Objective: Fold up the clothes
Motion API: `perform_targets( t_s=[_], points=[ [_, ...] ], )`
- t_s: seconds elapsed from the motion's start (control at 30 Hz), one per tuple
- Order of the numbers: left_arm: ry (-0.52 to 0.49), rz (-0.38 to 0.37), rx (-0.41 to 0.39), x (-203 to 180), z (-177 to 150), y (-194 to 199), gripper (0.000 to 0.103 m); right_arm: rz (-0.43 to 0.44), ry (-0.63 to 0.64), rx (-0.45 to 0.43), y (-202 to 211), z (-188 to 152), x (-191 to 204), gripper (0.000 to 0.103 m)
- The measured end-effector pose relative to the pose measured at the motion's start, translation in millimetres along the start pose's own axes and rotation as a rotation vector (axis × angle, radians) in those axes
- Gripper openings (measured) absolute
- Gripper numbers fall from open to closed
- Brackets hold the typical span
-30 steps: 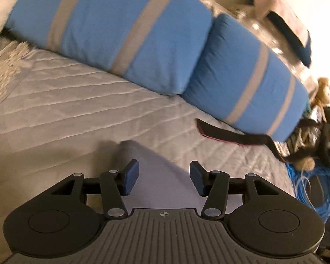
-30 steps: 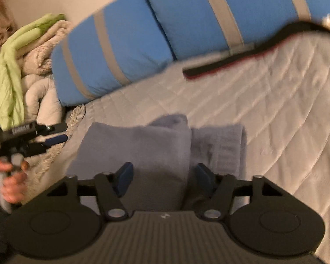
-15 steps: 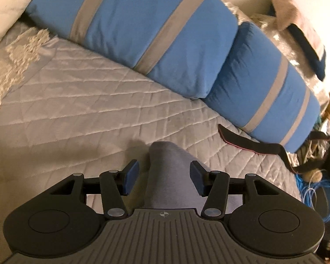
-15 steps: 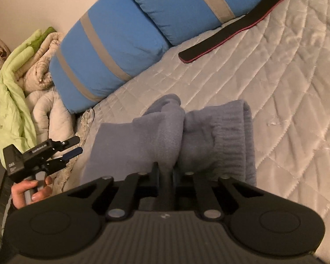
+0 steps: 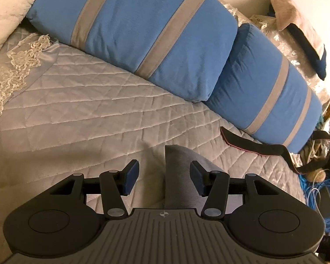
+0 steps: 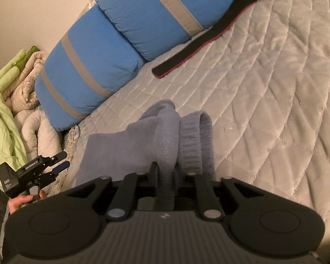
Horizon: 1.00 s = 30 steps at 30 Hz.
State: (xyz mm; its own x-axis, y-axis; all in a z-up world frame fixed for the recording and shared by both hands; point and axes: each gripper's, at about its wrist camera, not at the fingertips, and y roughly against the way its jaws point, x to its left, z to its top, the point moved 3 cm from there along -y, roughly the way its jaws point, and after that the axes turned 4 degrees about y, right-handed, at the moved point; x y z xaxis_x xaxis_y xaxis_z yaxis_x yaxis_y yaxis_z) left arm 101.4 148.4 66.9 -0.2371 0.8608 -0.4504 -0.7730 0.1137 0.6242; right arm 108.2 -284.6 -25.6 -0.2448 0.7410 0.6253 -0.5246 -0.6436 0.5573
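- On the bed, a pale grey quilted bedspread (image 6: 275, 92) with diamond stitching is seen under everything else; its surface is creased and slightly shiny.
- Along the far edge of the quilt, two blue pillows with grey stripes (image 5: 147, 35) are laid end to end, touching each other.
- Near the middle of the quilt the grey-lavender garment (image 6: 129, 149) is found — a soft, fleecy piece, partly folded, with a flat panel on the left and a ribbed cuff or hem (image 6: 193, 138) bunched up on the right. A raised fold of it is gathered into a ridge between the two parts.
- Beside the bed, on the left in the right wrist view, a heap of bedding is seen: a light green blanket (image 6: 2, 118) and a cream one.
- A black strap with a red edge (image 6: 200, 41) is laid on the quilt just beside the pillows, well apart from the garment.
- The right gripper (image 6: 166, 173) is clenched on the raised ridge of the garment; fabric is pinched between its jaws.
- The left gripper (image 5: 164, 178) is released — its blue-padded fingers (image 5: 131, 177) are spread wide, with a corner of the garment between them but untouched.
- The left gripper's handle is held by a hand (image 6: 25, 200) at the bed's edge.
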Motion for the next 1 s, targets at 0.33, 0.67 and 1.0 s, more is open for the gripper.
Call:
perform_targets(
  t_s=[0.33, 0.67, 1.0],
  points=[
    [-0.05, 0.011, 0.02, -14.0, -0.2, -10.6, 0.049, -0.052, 0.143, -0.083, -14.7, 29.9, 15.7, 0.069],
    [-0.141, 0.04, 0.078, -25.7, -11.8, -22.0, 0.049, -0.088, 0.016, -0.044, -33.0, 42.7, -9.8, 0.025],
    [-0.249, 0.109, 0.157, -34.2, -27.1, -36.4, 0.049, -0.157, 0.027, -0.033, -45.9, 46.7, -13.6, 0.028]
  ],
)
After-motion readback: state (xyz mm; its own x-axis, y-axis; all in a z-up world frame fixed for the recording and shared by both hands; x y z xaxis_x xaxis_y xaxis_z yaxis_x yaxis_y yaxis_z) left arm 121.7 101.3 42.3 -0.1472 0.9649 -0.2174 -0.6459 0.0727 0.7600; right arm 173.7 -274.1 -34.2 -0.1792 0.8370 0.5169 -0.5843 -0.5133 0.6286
